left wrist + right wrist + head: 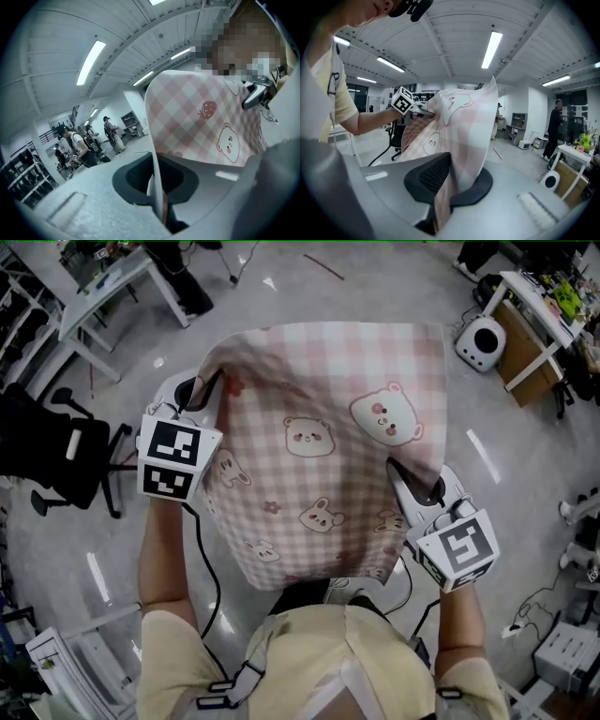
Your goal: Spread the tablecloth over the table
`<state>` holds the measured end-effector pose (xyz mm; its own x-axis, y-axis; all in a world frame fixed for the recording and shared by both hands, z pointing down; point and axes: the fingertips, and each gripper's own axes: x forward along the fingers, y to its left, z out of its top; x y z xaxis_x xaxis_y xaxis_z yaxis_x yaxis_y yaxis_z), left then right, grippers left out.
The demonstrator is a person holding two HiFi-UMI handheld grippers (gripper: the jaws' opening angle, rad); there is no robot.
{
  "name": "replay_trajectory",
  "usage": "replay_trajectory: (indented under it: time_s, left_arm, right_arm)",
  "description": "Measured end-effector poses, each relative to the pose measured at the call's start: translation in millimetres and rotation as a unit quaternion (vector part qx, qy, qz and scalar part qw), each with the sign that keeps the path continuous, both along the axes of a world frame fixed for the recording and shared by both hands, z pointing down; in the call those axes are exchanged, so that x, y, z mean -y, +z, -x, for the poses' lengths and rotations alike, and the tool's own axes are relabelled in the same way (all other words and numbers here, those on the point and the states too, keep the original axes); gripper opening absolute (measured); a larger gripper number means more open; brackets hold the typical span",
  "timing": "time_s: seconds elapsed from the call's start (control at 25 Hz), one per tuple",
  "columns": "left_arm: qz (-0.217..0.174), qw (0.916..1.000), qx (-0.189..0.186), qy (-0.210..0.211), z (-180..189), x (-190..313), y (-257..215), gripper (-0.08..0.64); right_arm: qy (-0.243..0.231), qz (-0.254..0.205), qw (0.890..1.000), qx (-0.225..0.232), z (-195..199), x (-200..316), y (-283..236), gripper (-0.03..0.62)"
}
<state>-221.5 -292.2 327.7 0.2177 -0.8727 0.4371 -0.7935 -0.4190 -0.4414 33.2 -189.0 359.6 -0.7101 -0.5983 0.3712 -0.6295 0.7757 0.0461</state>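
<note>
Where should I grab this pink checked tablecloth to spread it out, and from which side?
Pinch the tablecloth at its left and right edges, far apart, coming in from each side. It is thin and limp, so a wide two-point hold should keep it stretched flat. The left gripper and right gripper are shut on those edges.

Tablecloth (328,399) — thin matt cloth, softly creased; floor (375,287) — smooth, glossy, reflecting lights.

A lab-like workroom — polished grey floor (375,292), ceiling strip lights (491,49), white surfaces (534,304) cluttered with gear, a black office chair (70,456), loose cables (539,601), and people (77,145) standing about with equipment strapped on.
</note>
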Motion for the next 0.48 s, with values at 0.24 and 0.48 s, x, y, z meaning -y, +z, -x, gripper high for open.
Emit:
replay_trajectory:
  time_s: [0.24, 0.48]
  left_arm:
    - [0.015, 0.9993, -0.001, 0.033, -5, 13, 20, 0.008]
    - [0.012, 0.9984, -0.01, 0.053, -4, 25, 42, 0.008]
  right_arm:
    - [0.037, 0.01, 0.999, -0.03, 0, -2, 13, 0.02]
    - [0.073, 0.004, 0.996, -0.045, 4, 4, 30, 0.018]
